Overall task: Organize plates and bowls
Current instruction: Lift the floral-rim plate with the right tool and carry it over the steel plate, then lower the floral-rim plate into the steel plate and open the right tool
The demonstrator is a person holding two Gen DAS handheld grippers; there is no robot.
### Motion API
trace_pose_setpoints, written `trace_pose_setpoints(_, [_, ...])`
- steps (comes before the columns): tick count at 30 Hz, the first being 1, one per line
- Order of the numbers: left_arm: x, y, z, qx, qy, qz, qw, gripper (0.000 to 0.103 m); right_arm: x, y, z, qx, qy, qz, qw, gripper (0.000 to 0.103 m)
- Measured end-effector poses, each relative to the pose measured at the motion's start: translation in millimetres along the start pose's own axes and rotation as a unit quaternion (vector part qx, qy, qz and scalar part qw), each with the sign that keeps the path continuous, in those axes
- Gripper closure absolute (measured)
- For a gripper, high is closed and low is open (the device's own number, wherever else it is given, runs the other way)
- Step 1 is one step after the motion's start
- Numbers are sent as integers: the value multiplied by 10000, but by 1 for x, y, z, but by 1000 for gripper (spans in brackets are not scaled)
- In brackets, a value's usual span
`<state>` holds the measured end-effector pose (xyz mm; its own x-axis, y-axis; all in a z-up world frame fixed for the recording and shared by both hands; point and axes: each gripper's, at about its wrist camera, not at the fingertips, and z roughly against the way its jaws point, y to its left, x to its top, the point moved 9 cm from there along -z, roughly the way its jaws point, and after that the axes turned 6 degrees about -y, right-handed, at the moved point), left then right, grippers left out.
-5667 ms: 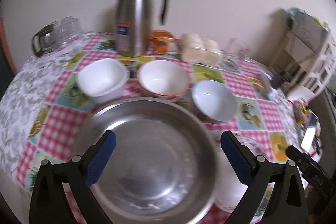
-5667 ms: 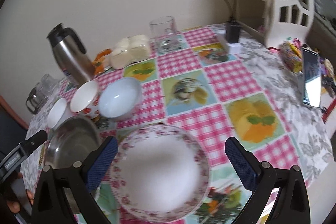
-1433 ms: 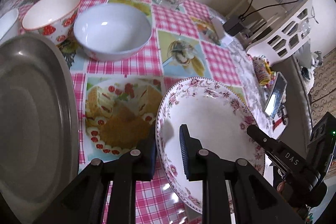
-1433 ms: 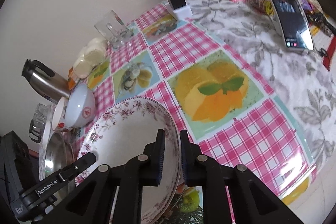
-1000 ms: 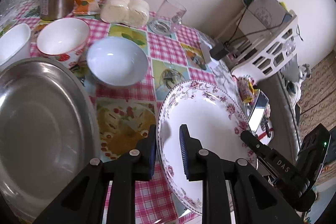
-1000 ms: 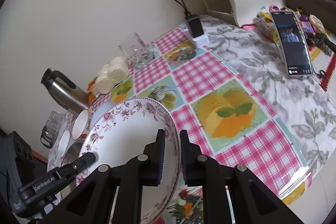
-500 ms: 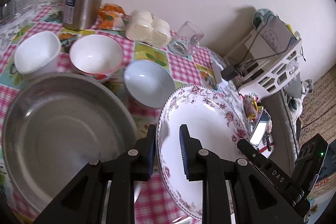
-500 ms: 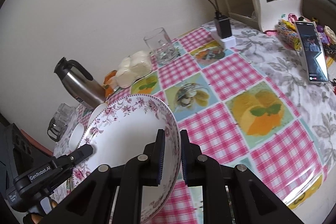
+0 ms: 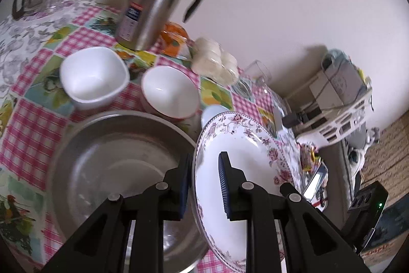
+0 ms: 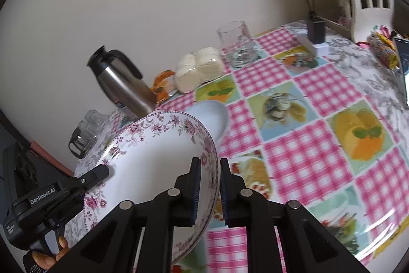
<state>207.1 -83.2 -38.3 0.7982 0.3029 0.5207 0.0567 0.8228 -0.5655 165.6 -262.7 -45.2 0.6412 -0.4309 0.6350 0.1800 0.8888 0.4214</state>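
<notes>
**Plate pinched on both sides, steel basin just left of it**

Both tongs clamp the floral plate on opposite rim edges: left tongs on its left rim, right tongs on its right rim. Plate is lifted off the desk and tilted. The steel basin sits directly left of and below the left tongs, so those are nearer; likely drop target.

Left view shows the basin, square white bowl and red-rimmed bowl. Right view loses all three behind the plate, shows only the pale blue bowl beyond its rim.
</notes>
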Motion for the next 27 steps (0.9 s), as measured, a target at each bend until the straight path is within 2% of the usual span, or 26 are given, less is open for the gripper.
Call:
trace_pose_setpoints(11, [25,55,28,151,-283,504,9982,82,-16,61,-23,301,130,282,9991,88])
trace_pose_setpoints(19, [31,80,36,276,-336,697,9966,82,-27,84,-35,428,229,370,9981,88])
trace_pose_setpoints(23, [27,88,32,377,-254,758,9961,81,-32,87,-41,416,306,403,9979,88])
trace_pose_setpoints(27, [15,99,17,600,22,822,9948,81,-41,82,-52,266,488,499,9972,88])
